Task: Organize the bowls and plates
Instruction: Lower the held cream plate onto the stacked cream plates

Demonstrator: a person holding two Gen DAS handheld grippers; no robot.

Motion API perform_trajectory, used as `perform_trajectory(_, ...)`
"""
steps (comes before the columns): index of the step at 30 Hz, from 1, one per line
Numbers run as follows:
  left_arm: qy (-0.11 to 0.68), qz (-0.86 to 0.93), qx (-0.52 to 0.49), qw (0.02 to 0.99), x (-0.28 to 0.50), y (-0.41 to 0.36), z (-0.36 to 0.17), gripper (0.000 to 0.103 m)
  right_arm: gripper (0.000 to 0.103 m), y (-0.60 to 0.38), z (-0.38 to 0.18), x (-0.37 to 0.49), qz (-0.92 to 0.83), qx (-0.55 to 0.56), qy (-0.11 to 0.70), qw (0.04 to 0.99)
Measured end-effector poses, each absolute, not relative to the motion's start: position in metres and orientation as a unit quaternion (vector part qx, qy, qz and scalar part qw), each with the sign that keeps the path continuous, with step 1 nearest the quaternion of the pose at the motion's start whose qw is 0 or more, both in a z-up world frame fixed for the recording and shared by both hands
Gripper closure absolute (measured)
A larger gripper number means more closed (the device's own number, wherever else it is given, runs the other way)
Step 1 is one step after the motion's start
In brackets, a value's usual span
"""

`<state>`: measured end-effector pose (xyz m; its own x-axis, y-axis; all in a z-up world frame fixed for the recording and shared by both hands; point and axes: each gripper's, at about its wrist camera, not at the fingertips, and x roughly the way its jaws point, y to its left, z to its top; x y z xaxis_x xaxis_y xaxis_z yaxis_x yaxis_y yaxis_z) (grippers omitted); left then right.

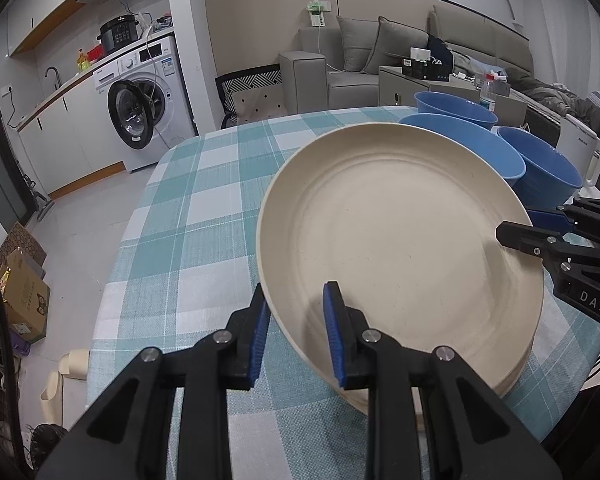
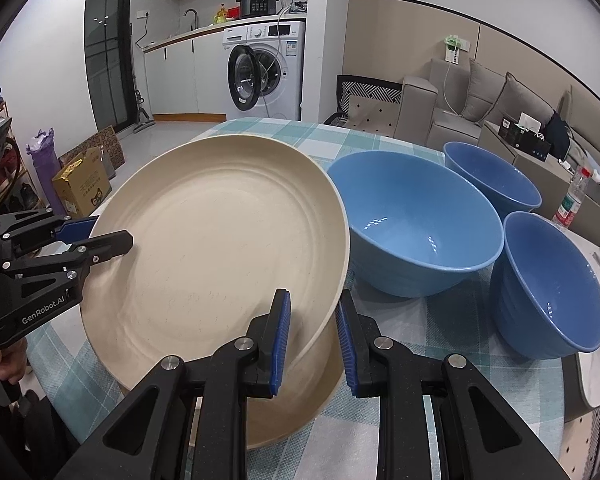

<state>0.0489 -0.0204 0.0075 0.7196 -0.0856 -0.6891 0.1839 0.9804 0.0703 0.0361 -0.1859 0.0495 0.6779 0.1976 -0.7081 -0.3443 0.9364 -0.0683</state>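
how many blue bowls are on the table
3. A big bowl sits right beside the cream plate, a second bowl stands behind it toward the sofa, and a third bowl is nearest, on the right. None look hidden.

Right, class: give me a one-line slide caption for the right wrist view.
Both grippers, right and left, clamp the rim of a cream plate beside three blue bowls on a checked tablecloth.

Even, cool indoor light from overhead. Soft shadows on round cream plastic plate (image 1: 400, 240). Small glints inside glossy blue bowls (image 2: 420, 220). Sharp focus; fisheye bending, dark corners.
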Motion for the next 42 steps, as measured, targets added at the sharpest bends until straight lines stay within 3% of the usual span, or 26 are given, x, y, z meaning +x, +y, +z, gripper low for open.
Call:
perform_trajectory(15, 0.381, -0.075, 0.083, 0.918, 0.051, -0.026, -0.002, 0.077, 0.077, -0.184, 0.040, 0.041, 0.146, -0.115, 0.388, 0.903)
perform_trajectory(42, 0.411, -0.081, 0.124, 0.899, 0.052, -0.038, -0.018, 0.068, 0.055, -0.177, 0.020, 0.034, 0.157, -0.174, 0.410, 0.881)
